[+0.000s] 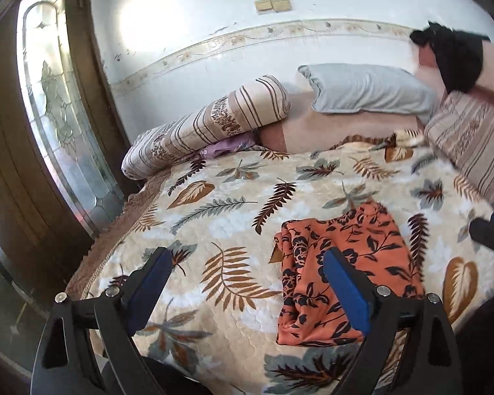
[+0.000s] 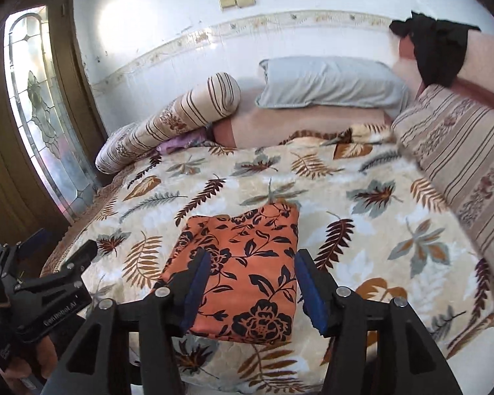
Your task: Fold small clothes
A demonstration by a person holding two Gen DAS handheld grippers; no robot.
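Observation:
An orange garment with a dark flower print (image 1: 345, 263) lies folded in a rough rectangle on the leaf-patterned bedspread (image 1: 230, 217). It also shows in the right wrist view (image 2: 247, 273). My left gripper (image 1: 247, 256) is open and empty, hovering left of the garment, with its right finger above the cloth's left part. My right gripper (image 2: 252, 258) is open and empty, its jaws spread above the near half of the garment. The left gripper (image 2: 62, 247) appears at the left edge of the right wrist view. The right gripper's tip (image 1: 490, 230) shows at the right edge of the left wrist view.
A striped bolster (image 1: 207, 125), a grey pillow (image 1: 365, 89) and a striped cushion (image 1: 471, 141) lie at the head of the bed. A black cloth (image 1: 454, 56) hangs over the headboard. A glass-panelled wooden door (image 1: 49, 98) stands at the left.

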